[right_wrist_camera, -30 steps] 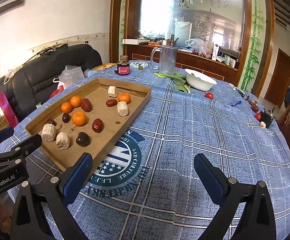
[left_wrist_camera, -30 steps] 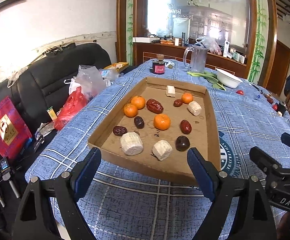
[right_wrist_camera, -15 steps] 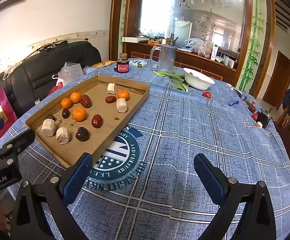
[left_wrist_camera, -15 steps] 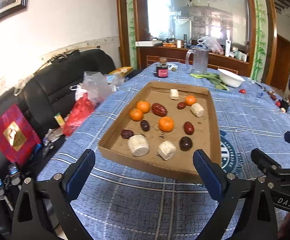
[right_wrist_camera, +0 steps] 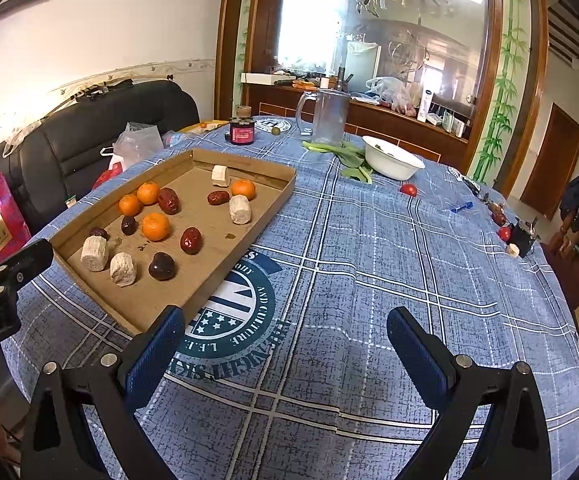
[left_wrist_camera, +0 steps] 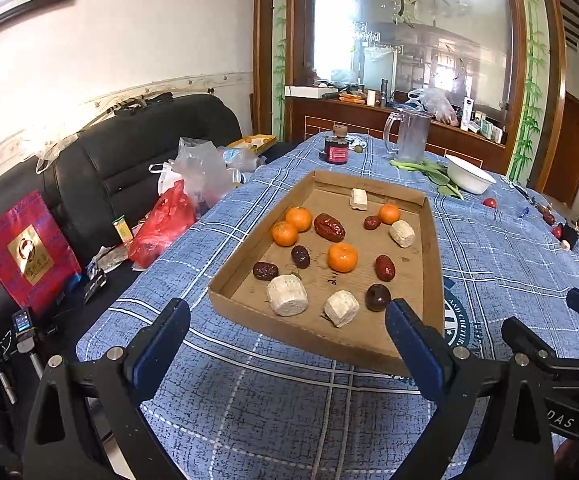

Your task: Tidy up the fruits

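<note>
Since a second ago the left gripper (left_wrist_camera: 287, 334) has spread its jaws wider, and the cardboard tray (left_wrist_camera: 433, 240) now looks a little farther off in its view; the right-hand view is almost unchanged. Nearest in the left wrist view, the two blue pads stand wide apart with nothing between them, hovering over the blue plaid tablecloth (left_wrist_camera: 273, 400) just short of the tray's near wall. The right gripper (right_wrist_camera: 285, 346) also stands wide open and empty, over the printed emblem (right_wrist_camera: 233, 312) beside the tray's right edge. Inside the tray, from near to far: two pale cylindrical pieces (left_wrist_camera: 287, 295) at about 12 o'clock from the left gripper, a dark round fruit (left_wrist_camera: 378, 297) at 1 o'clock, then red dates (left_wrist_camera: 385, 267) and a mandarin (left_wrist_camera: 342, 257) in the middle, two more mandarins (left_wrist_camera: 292, 226) at 11 o'clock, and a fourth mandarin (left_wrist_camera: 389, 213) near the far wall. Nothing is sorted yet; the fruit lies mixed. To do the first pick well, it seems best to take the nearest piece, come in over the low wall, not through it, straddle one fruit only, and close gently, since round mandarins may roll and dates may squash. Beyond the tray stand a dark jar (left_wrist_camera: 336, 148), a clear pitcher (left_wrist_camera: 409, 136) and a white bowl (left_wrist_camera: 469, 174).
</note>
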The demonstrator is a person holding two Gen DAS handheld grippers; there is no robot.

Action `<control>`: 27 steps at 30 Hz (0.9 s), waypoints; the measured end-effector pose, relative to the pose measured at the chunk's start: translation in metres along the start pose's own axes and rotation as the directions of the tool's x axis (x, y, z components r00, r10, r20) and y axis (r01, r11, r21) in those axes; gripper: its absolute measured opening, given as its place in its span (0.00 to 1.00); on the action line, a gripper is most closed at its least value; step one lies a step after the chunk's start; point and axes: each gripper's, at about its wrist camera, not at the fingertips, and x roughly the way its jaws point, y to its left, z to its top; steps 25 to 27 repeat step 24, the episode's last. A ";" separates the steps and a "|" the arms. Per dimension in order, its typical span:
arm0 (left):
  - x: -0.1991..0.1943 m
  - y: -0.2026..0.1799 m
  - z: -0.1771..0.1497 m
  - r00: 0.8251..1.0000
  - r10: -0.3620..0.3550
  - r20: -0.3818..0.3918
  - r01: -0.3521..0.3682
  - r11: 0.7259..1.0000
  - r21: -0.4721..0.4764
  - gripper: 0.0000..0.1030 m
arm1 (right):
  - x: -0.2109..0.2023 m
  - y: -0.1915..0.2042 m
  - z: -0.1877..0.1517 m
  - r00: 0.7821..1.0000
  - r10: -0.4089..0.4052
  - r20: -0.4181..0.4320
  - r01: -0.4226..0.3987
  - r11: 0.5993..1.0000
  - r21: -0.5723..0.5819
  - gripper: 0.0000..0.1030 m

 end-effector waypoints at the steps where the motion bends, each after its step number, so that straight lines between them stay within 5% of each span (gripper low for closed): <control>1: 0.000 -0.001 0.000 1.000 0.002 0.001 -0.002 1.000 0.006 0.95 | 0.000 0.000 0.000 1.000 0.000 0.000 0.000 1.000 -0.002 0.99; 27: 0.002 -0.016 -0.002 1.000 -0.014 -0.016 0.014 0.998 0.058 0.95 | 0.001 -0.013 -0.002 1.000 -0.007 -0.014 0.008 1.000 0.026 0.99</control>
